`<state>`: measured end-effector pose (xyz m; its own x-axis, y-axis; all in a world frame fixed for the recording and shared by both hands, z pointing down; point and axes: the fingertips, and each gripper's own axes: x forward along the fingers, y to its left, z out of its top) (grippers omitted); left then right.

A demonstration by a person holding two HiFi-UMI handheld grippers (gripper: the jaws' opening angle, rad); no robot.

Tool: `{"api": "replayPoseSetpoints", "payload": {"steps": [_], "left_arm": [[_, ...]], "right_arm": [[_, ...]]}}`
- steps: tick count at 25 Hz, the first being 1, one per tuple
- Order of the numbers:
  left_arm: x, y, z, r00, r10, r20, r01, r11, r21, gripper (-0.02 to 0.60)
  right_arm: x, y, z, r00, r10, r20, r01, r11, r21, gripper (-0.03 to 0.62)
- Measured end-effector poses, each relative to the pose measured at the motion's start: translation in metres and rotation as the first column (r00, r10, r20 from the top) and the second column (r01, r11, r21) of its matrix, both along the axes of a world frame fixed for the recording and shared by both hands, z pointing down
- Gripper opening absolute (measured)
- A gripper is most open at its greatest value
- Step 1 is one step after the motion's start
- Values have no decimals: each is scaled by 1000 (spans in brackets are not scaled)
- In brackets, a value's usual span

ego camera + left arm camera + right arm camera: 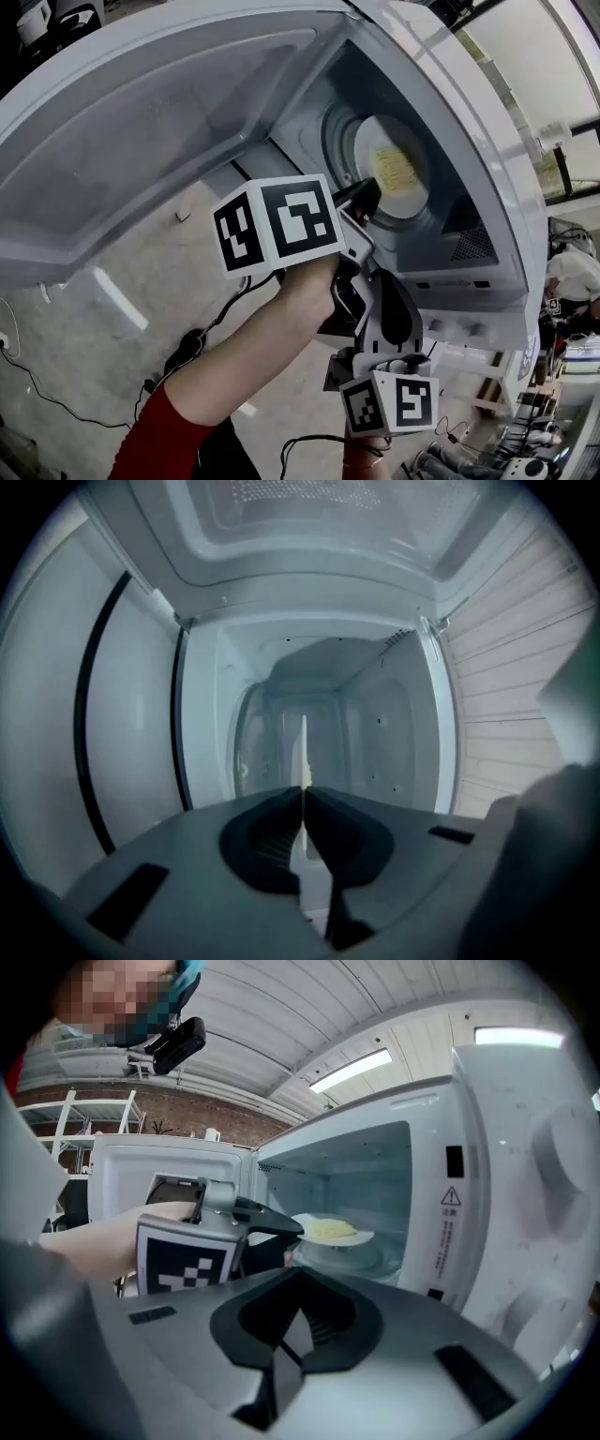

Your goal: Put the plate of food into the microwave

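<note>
Left gripper (361,199) clamped on rim of plate (394,173). Plate with food inside microwave (487,234), just over turntable (347,1255), straight ahead of that gripper. Right gripper (298,1321) closed, empty, outside cavity, farther away.

plate (364,1237): white, level, yellow food (328,1229) | inside white microwave (497,1147), door (141,131) open
</note>
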<state>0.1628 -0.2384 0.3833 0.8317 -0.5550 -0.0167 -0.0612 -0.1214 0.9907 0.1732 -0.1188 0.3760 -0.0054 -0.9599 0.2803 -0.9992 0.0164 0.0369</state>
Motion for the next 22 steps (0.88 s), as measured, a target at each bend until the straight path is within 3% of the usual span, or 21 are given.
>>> {"api": "replayPoseSetpoints", "payload": {"steps": [11,22], "left_arm": [[16,-21,6,999,16,51,-15,999,-30,18],[25,-28,11,977,83,194,-70,995,-72,21]], "right_arm": [[3,-14,-7,1000,-3,-3,3,1000,0,12],[7,-20,-20,1000,-5,-16,5,1000,-12,12]]}}
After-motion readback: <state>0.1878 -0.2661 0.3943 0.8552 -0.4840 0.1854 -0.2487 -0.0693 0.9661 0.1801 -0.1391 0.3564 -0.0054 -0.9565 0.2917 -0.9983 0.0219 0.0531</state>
